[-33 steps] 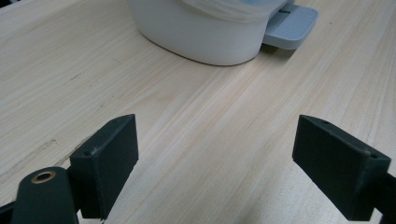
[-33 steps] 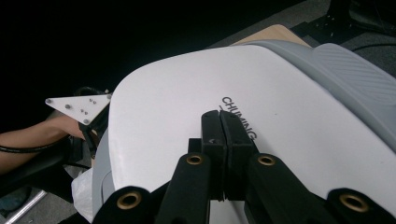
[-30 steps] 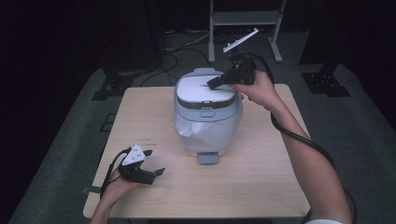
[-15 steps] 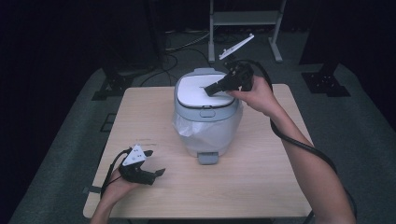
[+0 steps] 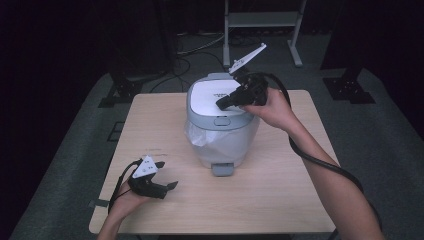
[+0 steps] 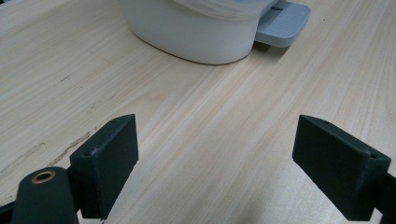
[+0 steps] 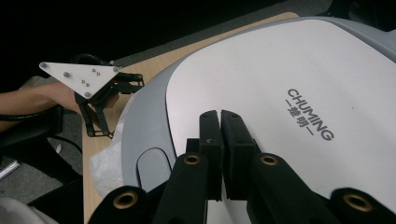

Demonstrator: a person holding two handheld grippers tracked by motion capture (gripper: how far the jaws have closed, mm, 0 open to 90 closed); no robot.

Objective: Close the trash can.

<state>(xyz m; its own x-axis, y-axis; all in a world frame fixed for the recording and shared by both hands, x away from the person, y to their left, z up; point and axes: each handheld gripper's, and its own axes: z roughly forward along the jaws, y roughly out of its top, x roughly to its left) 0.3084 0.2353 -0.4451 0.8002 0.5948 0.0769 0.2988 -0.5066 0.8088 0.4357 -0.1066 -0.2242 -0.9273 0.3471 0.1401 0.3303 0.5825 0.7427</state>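
White pedal bin (image 5: 222, 127) near the middle of the wooden table (image 5: 280, 200), toward its far edge, grey lid (image 5: 216, 95) shut, grey foot pedal (image 5: 222, 169) facing the near side. Crumpled clear liner (image 5: 200, 135) bunched out under the lid's rim on the left of the bin.

Right gripper (image 5: 222, 104) over the lid, tilted down toward the white top panel. From the right gripper view: 2 fingers (image 7: 210, 135) pressed flat together, nothing between them, tips low over the white panel just left of the printed "CHUMING" lettering (image 7: 310, 114); contact with the panel not clear. Grey push tab (image 7: 152, 165) on the lid's front edge just beside the fingers, to their left.

Left gripper (image 5: 162, 186) well apart from the bin, low over the near left corner of the table, held in the left hand (image 5: 127, 200). From the left gripper view: 2 fingers (image 6: 109, 149) spread wide, bare wood between them, bin base (image 6: 196, 32) and pedal (image 6: 282, 23) farther ahead.
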